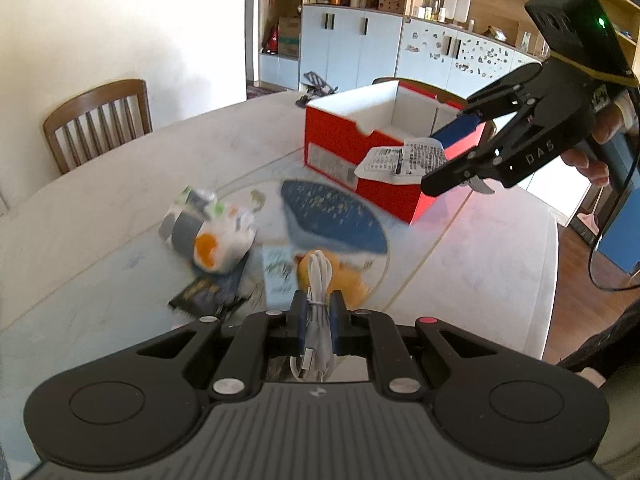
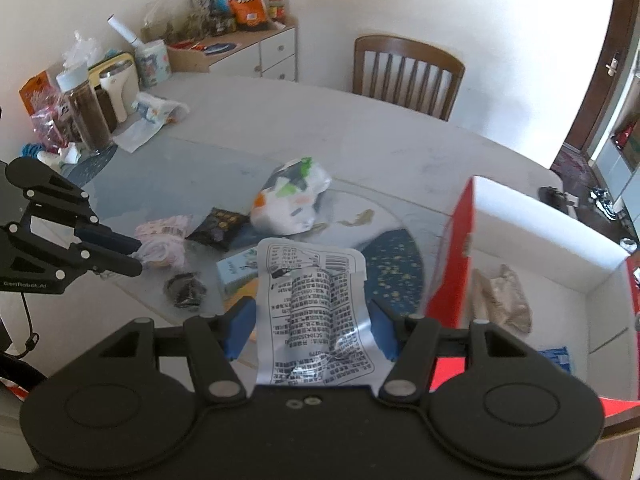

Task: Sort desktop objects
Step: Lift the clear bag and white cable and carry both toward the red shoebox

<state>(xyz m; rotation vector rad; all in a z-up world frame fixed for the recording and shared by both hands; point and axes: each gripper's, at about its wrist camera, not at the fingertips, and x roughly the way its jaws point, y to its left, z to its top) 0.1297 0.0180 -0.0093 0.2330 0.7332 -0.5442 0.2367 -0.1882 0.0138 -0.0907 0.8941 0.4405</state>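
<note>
My left gripper (image 1: 318, 300) is shut on a bundled white USB cable (image 1: 317, 276) and hangs above the table's clutter. My right gripper (image 2: 312, 332) is shut on a silver printed packet (image 2: 314, 300), just left of the red box (image 2: 454, 264). In the left wrist view the right gripper (image 1: 434, 158) holds that packet (image 1: 404, 156) at the front rim of the red box (image 1: 340, 148). The left gripper (image 2: 138, 257) shows at the left edge of the right wrist view. A crumpled beige packet (image 2: 504, 296) lies inside the box.
On the table (image 2: 360, 140) lie a white plastic bag (image 2: 292, 200), a black snack pack (image 2: 218, 228), a pink packet (image 2: 164, 240), a small light-blue carton (image 2: 236, 272) and a blue starry mat (image 2: 392, 264). Jars and bottles (image 2: 88, 112) crowd the far left. A wooden chair (image 2: 404, 72) stands behind.
</note>
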